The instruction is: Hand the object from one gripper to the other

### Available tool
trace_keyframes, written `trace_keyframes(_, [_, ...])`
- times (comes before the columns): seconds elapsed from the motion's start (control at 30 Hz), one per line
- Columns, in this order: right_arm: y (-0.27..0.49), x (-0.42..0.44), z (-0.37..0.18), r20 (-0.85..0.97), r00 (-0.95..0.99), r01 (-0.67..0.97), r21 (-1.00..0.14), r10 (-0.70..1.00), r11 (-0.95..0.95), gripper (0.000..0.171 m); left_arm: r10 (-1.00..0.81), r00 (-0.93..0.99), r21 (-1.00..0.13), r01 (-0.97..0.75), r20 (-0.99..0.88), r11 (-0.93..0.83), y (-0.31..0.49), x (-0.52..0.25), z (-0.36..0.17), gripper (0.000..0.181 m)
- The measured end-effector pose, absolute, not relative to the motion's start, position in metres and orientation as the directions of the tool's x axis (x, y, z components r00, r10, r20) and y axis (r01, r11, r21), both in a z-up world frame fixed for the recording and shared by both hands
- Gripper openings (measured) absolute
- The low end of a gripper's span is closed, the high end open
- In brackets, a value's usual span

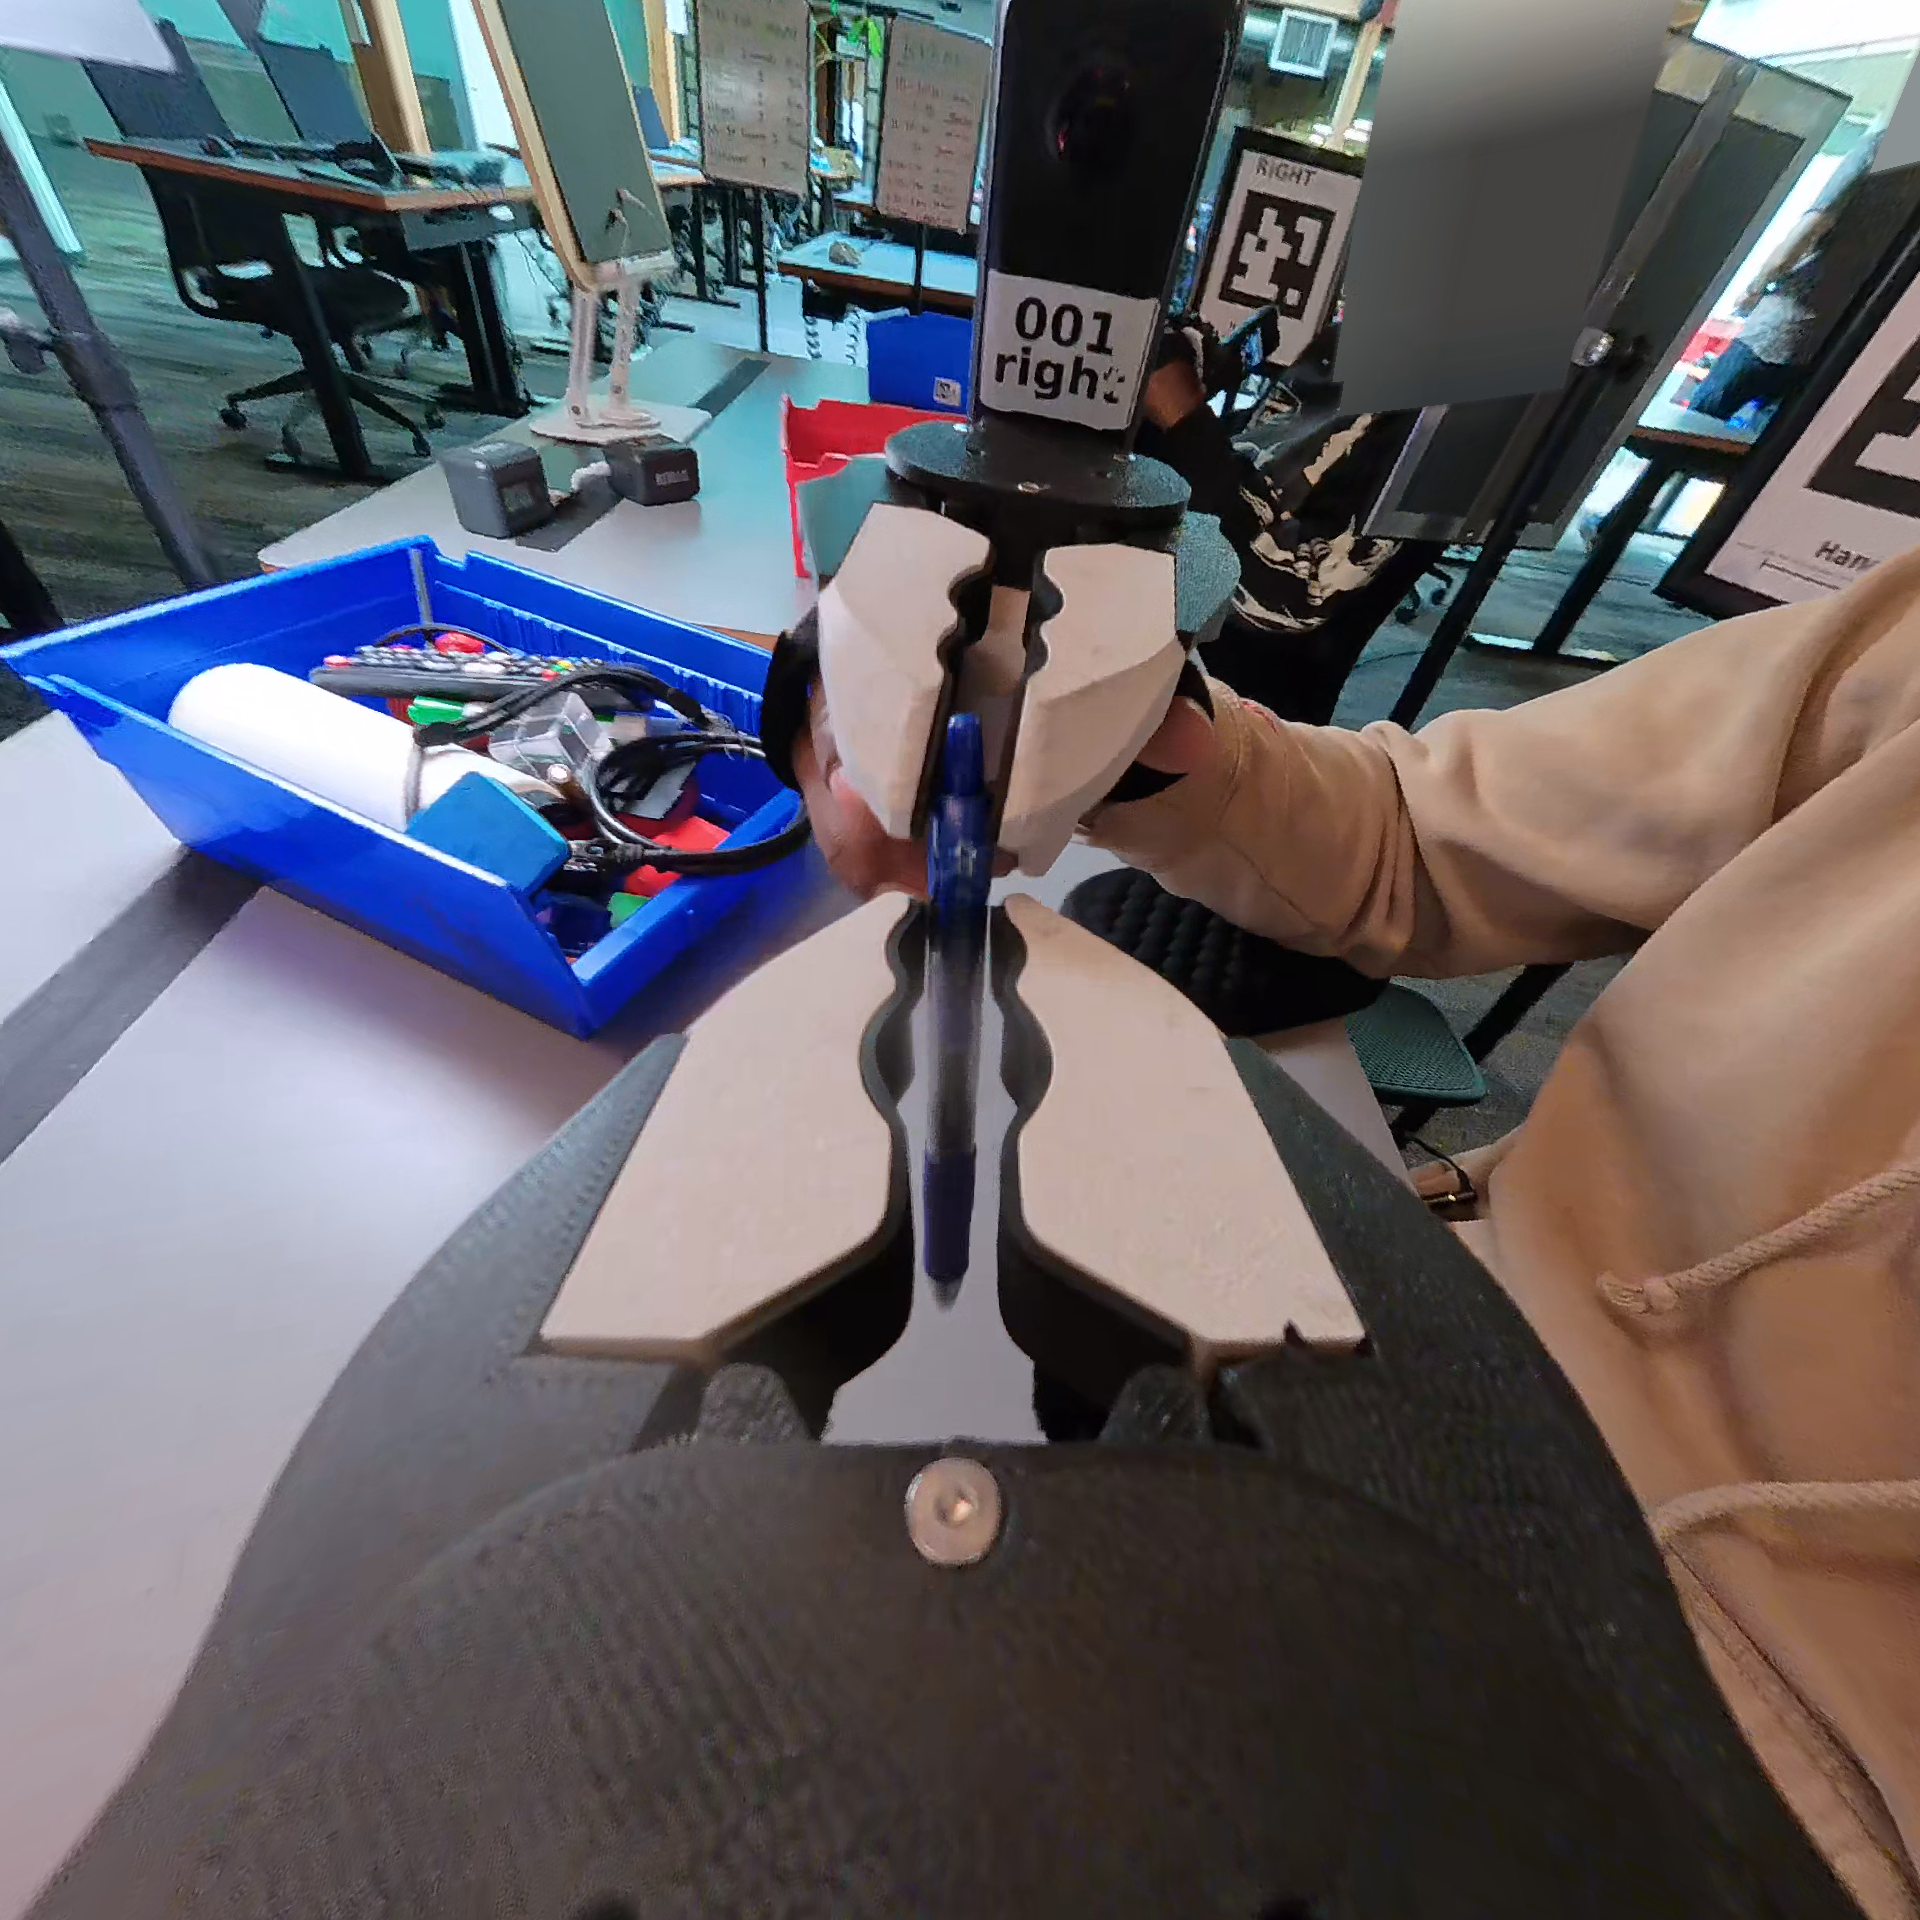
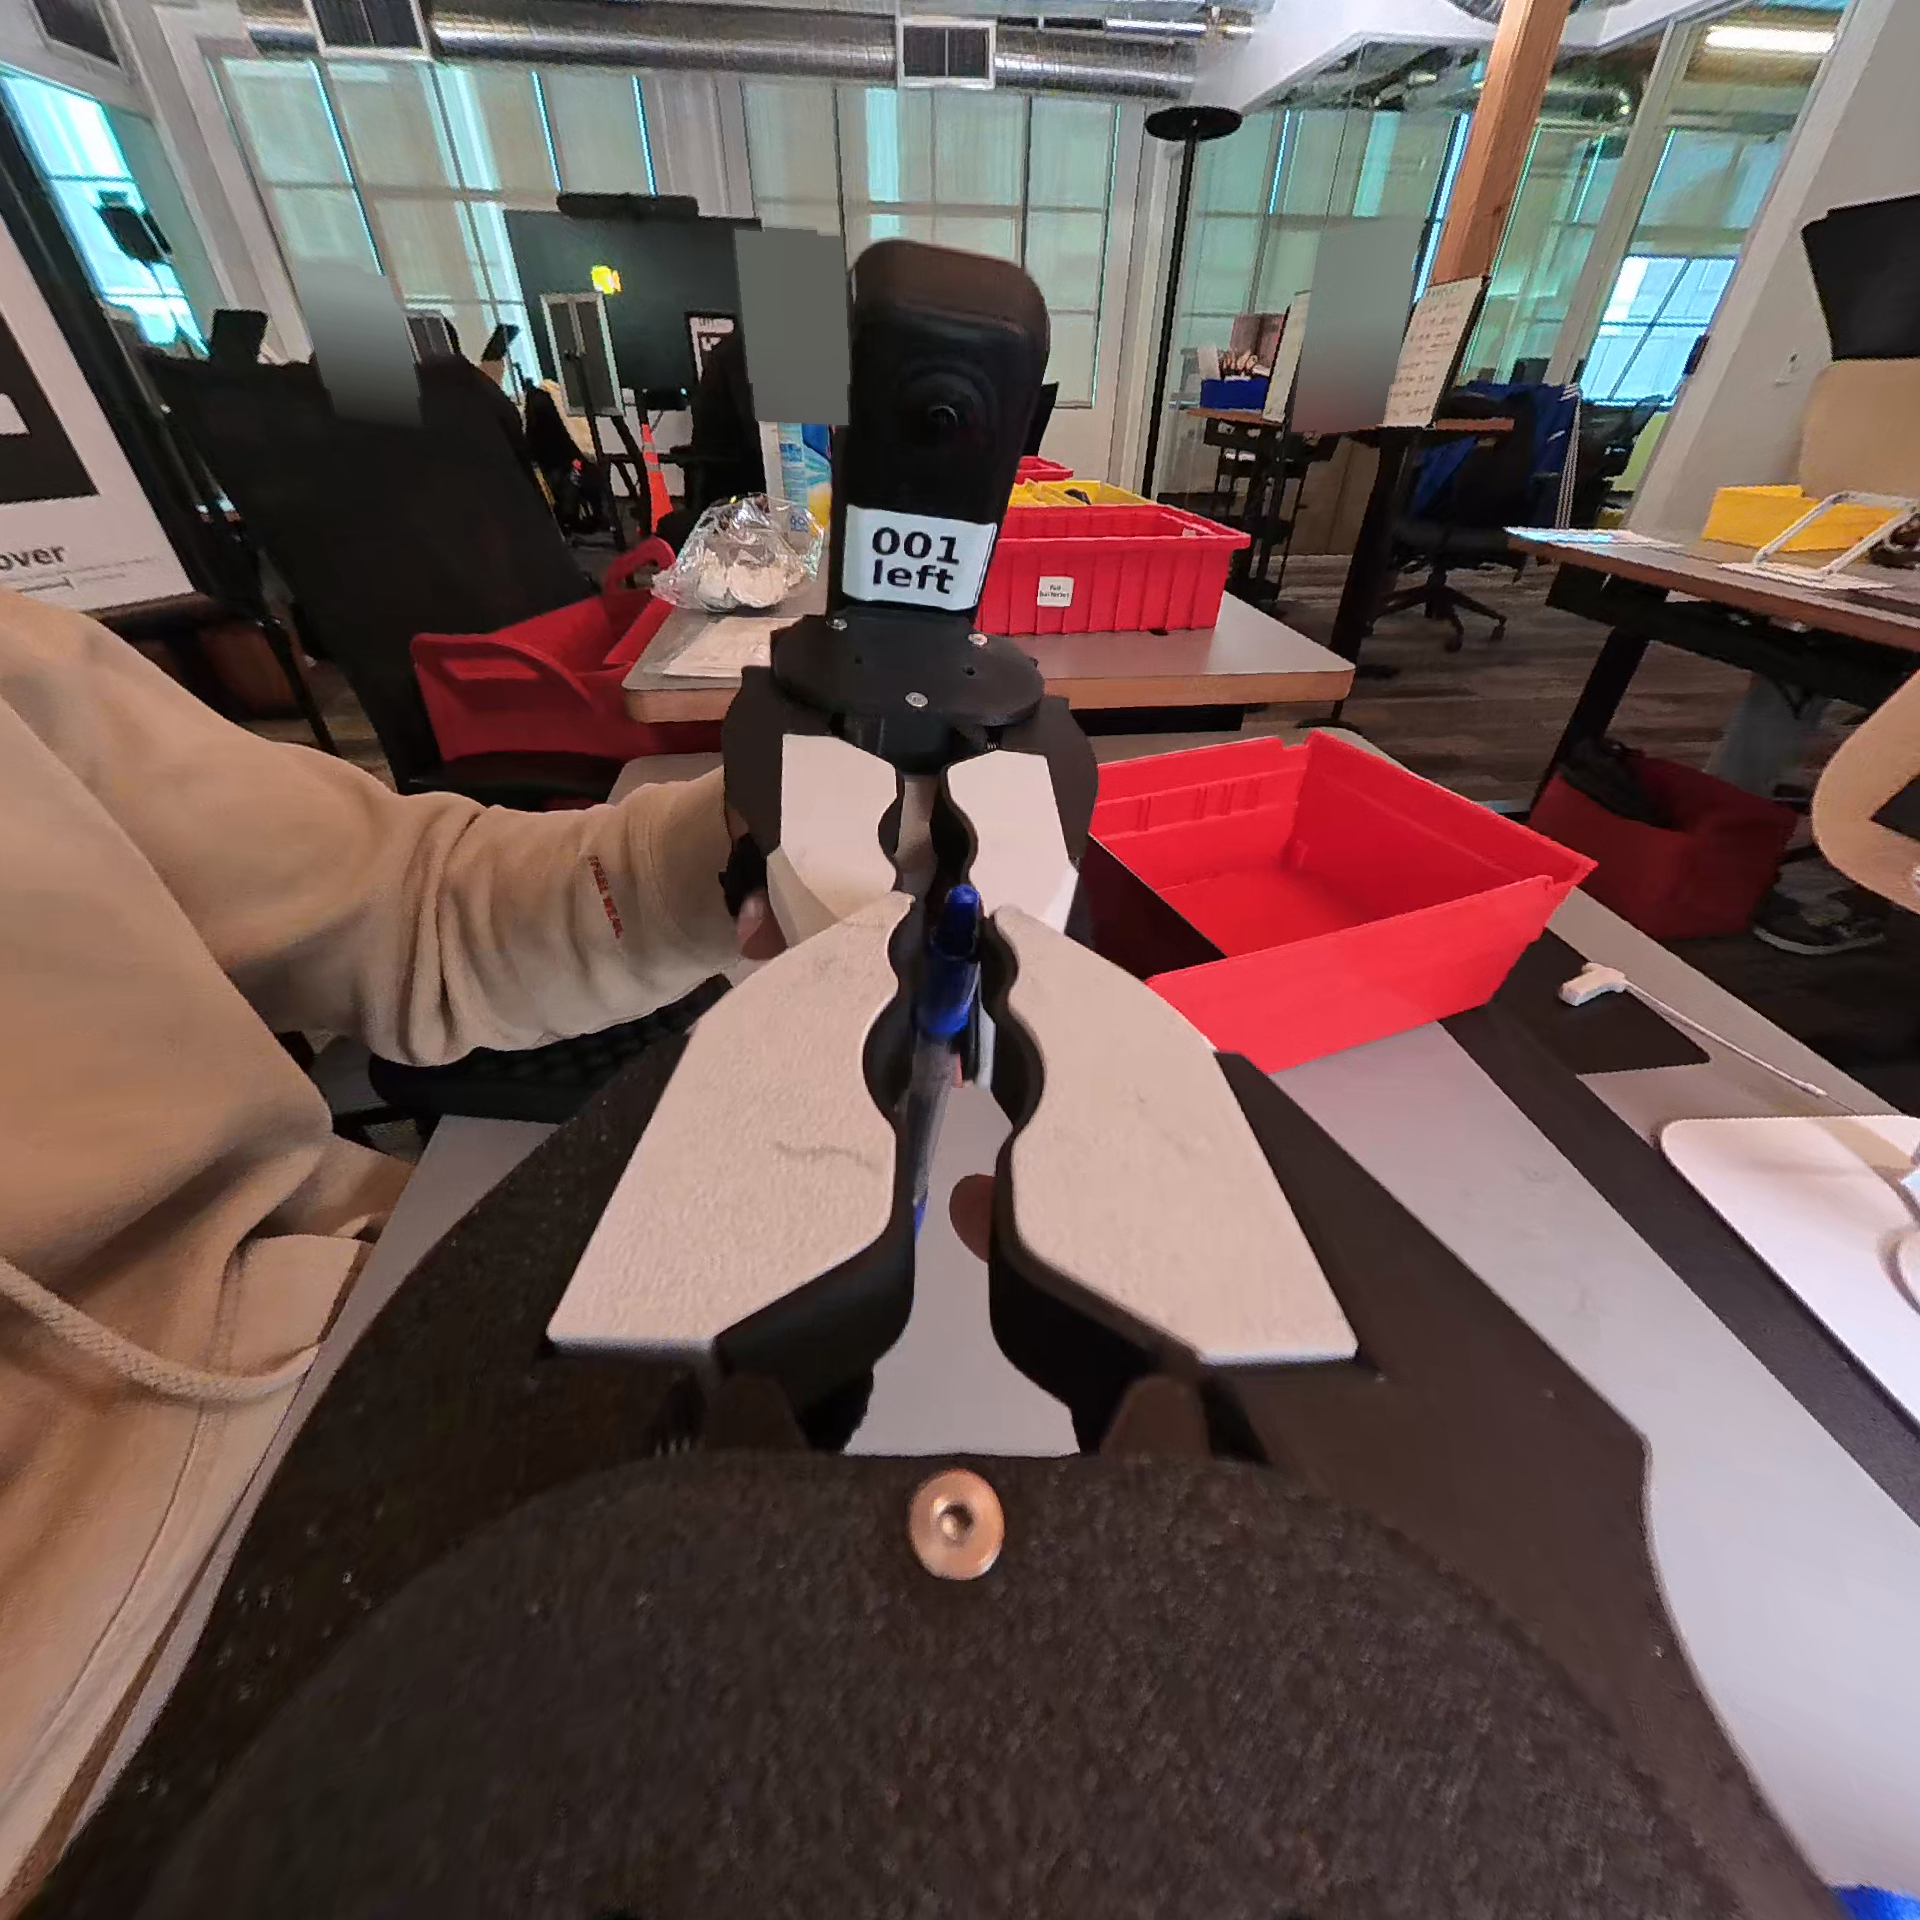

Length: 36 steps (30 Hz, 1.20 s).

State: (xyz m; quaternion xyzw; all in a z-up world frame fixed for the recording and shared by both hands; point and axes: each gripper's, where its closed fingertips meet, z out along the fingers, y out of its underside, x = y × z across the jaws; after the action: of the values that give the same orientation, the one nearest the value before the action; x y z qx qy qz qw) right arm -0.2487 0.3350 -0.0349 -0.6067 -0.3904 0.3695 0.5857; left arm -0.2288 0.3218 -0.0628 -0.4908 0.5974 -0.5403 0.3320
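Your left gripper (image 1: 954, 904) and right gripper (image 2: 951, 914) face each other tip to tip, and the blue translucent plastic pen with a darker blue grip sleeve (image 1: 951, 997) runs through both sets of fingers.

In the left wrist view, the pen lies lengthwise down the narrow gap between your left fingers (image 1: 758, 1132), grip sleeve and writing tip toward the palm, clip end passing beyond the fingertips. That far end sits between the right gripper's white fingers (image 1: 894, 707), which are closed onto it. Your left fingers stand narrow around the barrel; whether their pads actually press it cannot be told from this view. Only this view shows the blue plastic bin (image 1: 312, 831) of mixed items, left of the fingers on the table.

In the right wrist view, the pen's (image 2: 940, 997) clip end lies between the right fingertips (image 2: 790, 1143), pinched there, with the barrel angling back toward the palm. The left gripper's fingers beyond look nearly together around the pen. Only this view shows the empty red plastic bin (image 2: 1455, 966), right of the fingers.
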Motion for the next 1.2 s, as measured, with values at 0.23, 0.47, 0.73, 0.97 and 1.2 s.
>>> trace_keyframes(0.23, [0.341, -0.195, 0.028, -0.089, 0.515, -0.376, -0.917, 0.853, 0.131, 0.009, -0.941, -0.295, -0.973, -0.202, 0.166, -0.109, 0.338, -0.236, -0.067, 0.039])
trace_keyframes(0.47, [0.342, -0.168, 0.045, -0.187, 0.492, -0.567, -0.81, 0.85, 0.151, 0.009, -0.897, -0.388, -0.976, -0.133, 0.212, -0.173, 0.319, -0.216, -0.076, 0.026])
trace_keyframes(0.73, [0.342, -0.162, 0.048, -0.233, 0.455, -0.637, -0.76, 0.86, 0.131, 0.009, -0.922, -0.332, -0.98, -0.068, 0.197, -0.185, 0.326, -0.218, -0.059, 0.01])
trace_keyframes(0.97, [0.345, -0.166, 0.044, -0.214, 0.478, -0.591, -0.796, 0.852, 0.131, 0.009, -0.938, -0.3, -0.982, -0.123, 0.173, -0.141, 0.334, -0.22, -0.065, 0.009])
trace_keyframes(1.2, [0.35, -0.16, 0.001, 0.09, 0.586, -0.013, -0.993, 0.806, 0.12, 0.021, -0.979, -0.184, -0.941, -0.337, 0.087, -0.02, 0.363, -0.258, -0.071, 0.009])
